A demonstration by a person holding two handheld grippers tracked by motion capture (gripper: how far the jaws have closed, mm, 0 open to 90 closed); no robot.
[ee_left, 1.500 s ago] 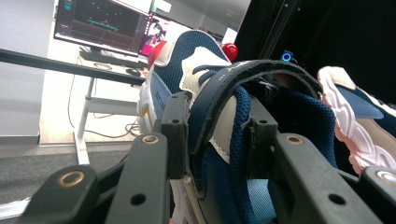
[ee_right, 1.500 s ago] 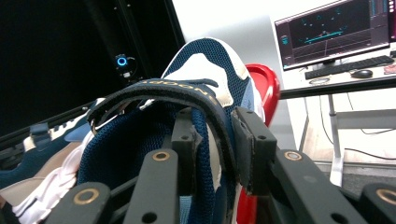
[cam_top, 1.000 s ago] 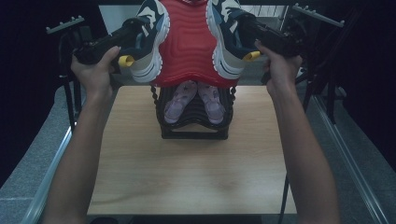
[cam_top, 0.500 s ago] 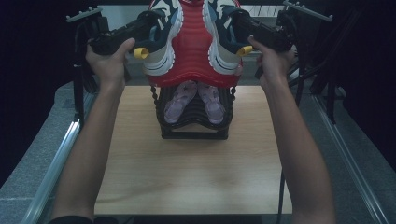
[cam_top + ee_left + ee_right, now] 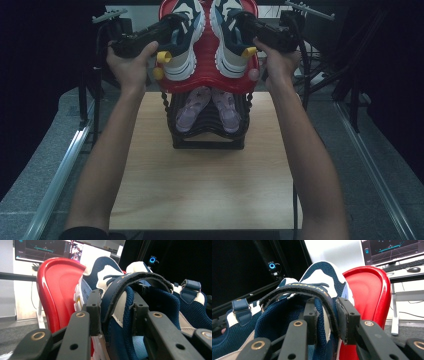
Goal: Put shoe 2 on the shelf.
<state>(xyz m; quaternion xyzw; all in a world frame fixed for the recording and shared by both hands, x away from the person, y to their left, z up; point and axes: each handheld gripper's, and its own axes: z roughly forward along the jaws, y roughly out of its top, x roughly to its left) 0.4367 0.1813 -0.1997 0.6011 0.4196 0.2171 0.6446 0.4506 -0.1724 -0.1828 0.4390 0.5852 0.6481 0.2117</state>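
A pair of navy-and-white sneakers lies against a red shoe holder [image 5: 208,52] at the table's far end. My left gripper [image 5: 172,30] is shut on the left sneaker [image 5: 182,47]. Its jaws clamp the collar and strap of that left sneaker [image 5: 110,280], with the red holder [image 5: 57,287] just behind. My right gripper [image 5: 245,25] is shut on the right sneaker [image 5: 230,47]. From the right gripper [image 5: 328,320], the strap of the right sneaker [image 5: 322,272] is pinched between the pads, beside the red holder [image 5: 367,290]. The two shoes sit side by side, toes up.
Under the red holder stands a black stack of holders [image 5: 207,135] with a lilac pair of shoes [image 5: 207,107] in it, on a wooden table [image 5: 200,190]. Metal rails [image 5: 65,165] run along both sides. Monitors [image 5: 392,250] and cables stand behind.
Both hands have brought their sneakers inward, so the pair now lies closer together on the red holder. Both grips stay the same.
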